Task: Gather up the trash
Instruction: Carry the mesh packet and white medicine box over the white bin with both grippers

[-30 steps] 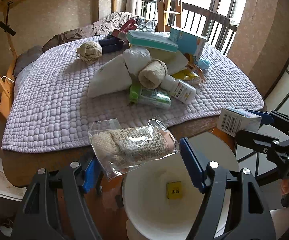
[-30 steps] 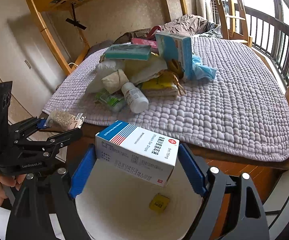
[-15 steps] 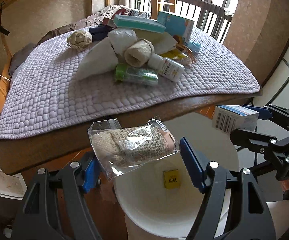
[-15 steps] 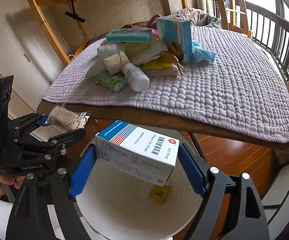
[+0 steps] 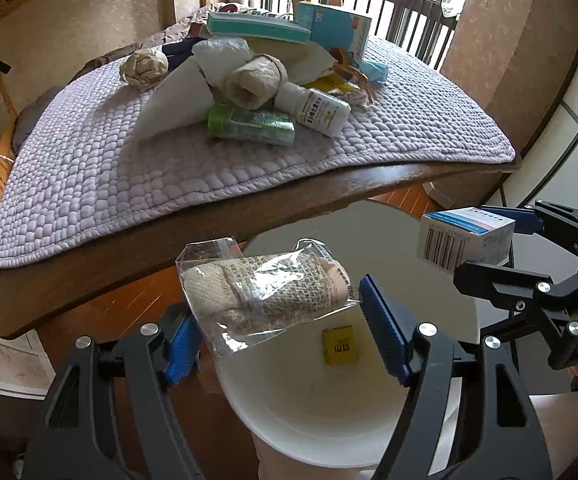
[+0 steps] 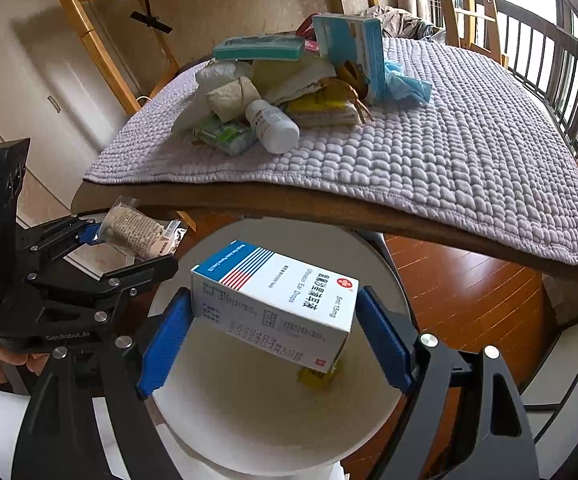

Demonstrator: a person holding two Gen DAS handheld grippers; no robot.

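Crumpled paper ball (image 5: 145, 67) seen only in left view. Yellow packet (image 5: 340, 346) lying in white bin (image 5: 313, 428). Bagged bandage (image 5: 265, 296) clamped by left gripper (image 5: 277, 326), box (image 6: 275, 306) by right gripper (image 6: 273, 340).

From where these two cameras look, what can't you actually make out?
- Left wrist view: the left gripper's left pad, behind the bagged bandage roll.
- Right wrist view: most of the yellow packet in the white bin, behind the ear-drops box.
- Both views: the white bin's bottom, cut off by the frame edge.
- The small print on the white bottle: too small.
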